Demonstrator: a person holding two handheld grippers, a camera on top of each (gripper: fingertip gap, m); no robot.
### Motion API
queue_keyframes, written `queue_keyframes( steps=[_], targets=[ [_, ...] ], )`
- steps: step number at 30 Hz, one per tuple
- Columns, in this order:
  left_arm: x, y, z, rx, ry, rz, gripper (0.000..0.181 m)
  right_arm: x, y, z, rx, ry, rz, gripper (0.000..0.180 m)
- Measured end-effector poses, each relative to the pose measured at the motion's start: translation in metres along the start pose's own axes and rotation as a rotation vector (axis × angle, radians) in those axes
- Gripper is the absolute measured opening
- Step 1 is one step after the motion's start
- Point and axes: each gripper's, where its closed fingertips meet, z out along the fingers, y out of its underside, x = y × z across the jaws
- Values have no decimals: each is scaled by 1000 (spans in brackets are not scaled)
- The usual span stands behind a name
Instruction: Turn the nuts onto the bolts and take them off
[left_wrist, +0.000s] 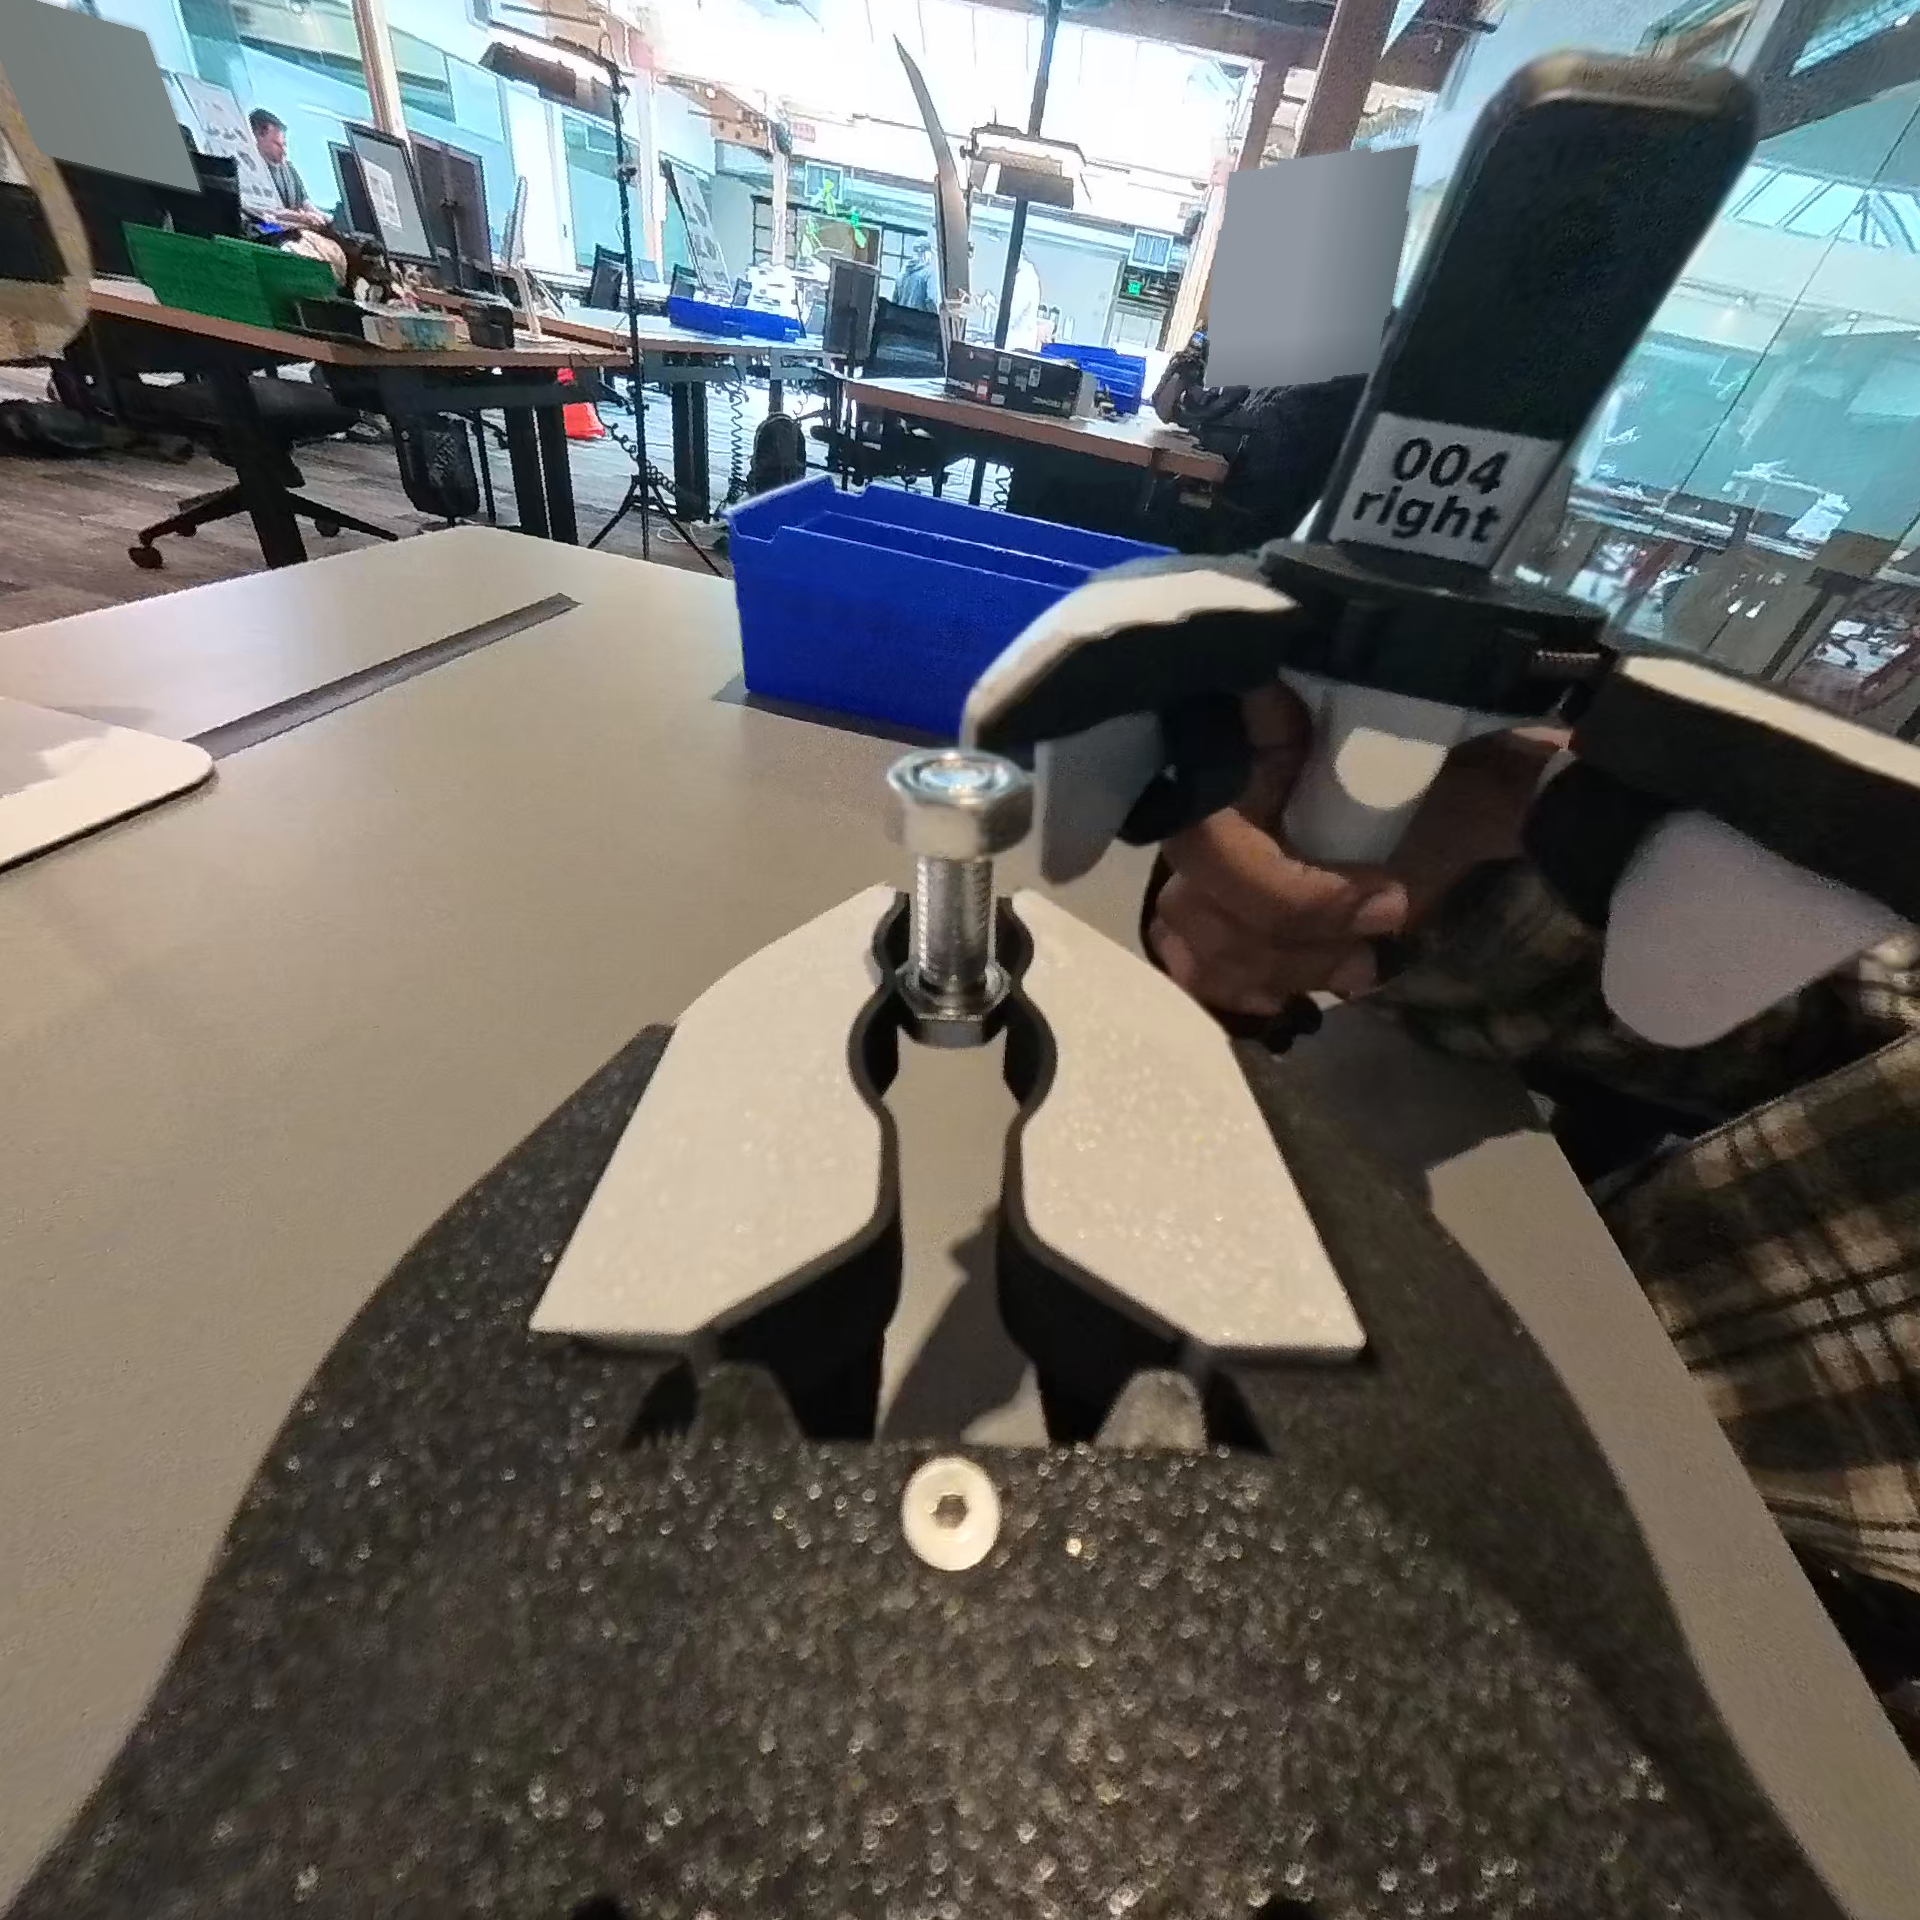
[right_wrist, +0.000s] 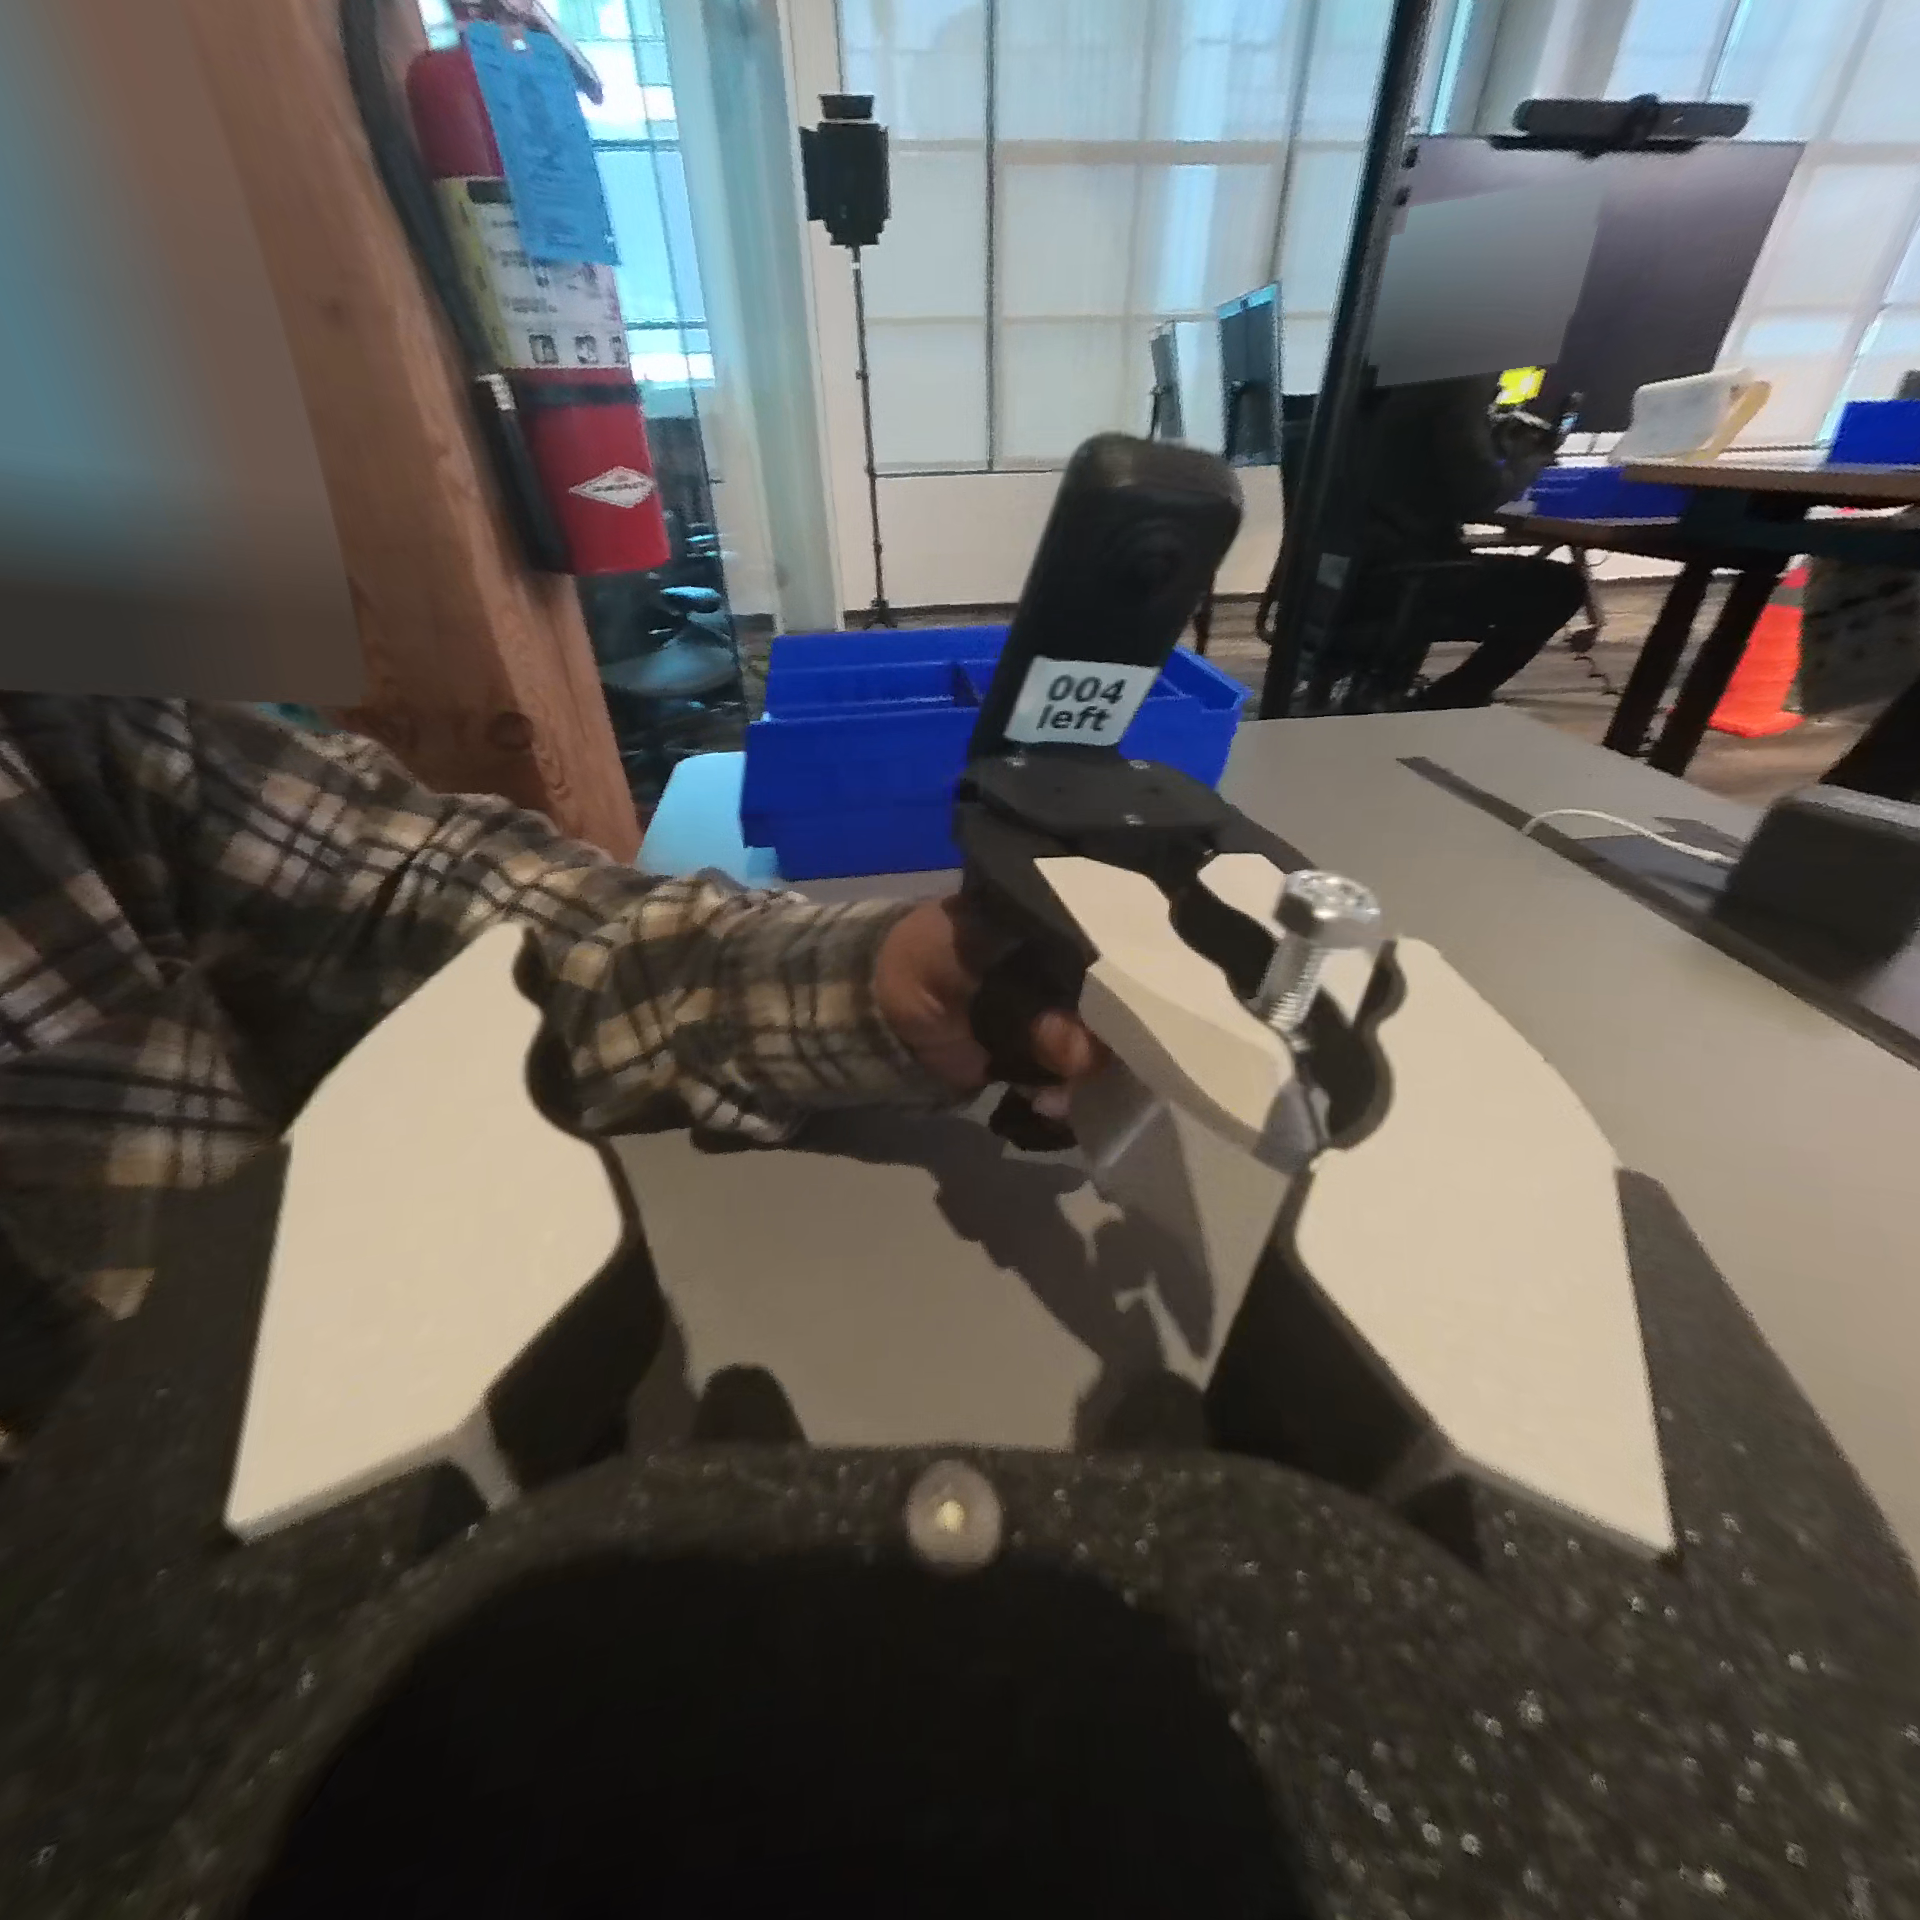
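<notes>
The bolt (left_wrist: 954, 894) stands upright, hex head uppermost, its threaded shank bare between the head and a nut (left_wrist: 948, 1000) seated low on the thread. The left gripper (left_wrist: 948, 961) has its jaws closed around the lower part of this assembly, the nut sitting in the notch between the two white fingers (left_wrist: 769, 1122); whether the pinch bears on the nut alone or also on the shank cannot be told. In the right wrist view the same bolt (right_wrist: 1311, 956) appears tilted, rising from the tips of the left gripper (right_wrist: 1294, 1081), which a hand (right_wrist: 935, 1003) in a plaid sleeve (right_wrist: 416, 935) holds by its black grip. The right gripper (right_wrist: 961, 1049) has its jaws spread wide, empty, with the bolt beside its far finger (right_wrist: 1455, 1195). From the left wrist view, one fingertip (left_wrist: 1081, 800) of the right gripper (left_wrist: 1351, 810) sits just beside the bolt head; contact cannot be confirmed. All is held above a grey table (left_wrist: 416, 883). A blue bin (left_wrist: 894, 613) rests on the table beyond the bolt.
</notes>
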Motion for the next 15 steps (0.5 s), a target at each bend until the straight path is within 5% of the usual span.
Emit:
queue_keyframes(
  steps=[15],
  targets=[
    [5,0,3,7,17,2,15,7,-9,7,36,41,-8,142]
  ],
)
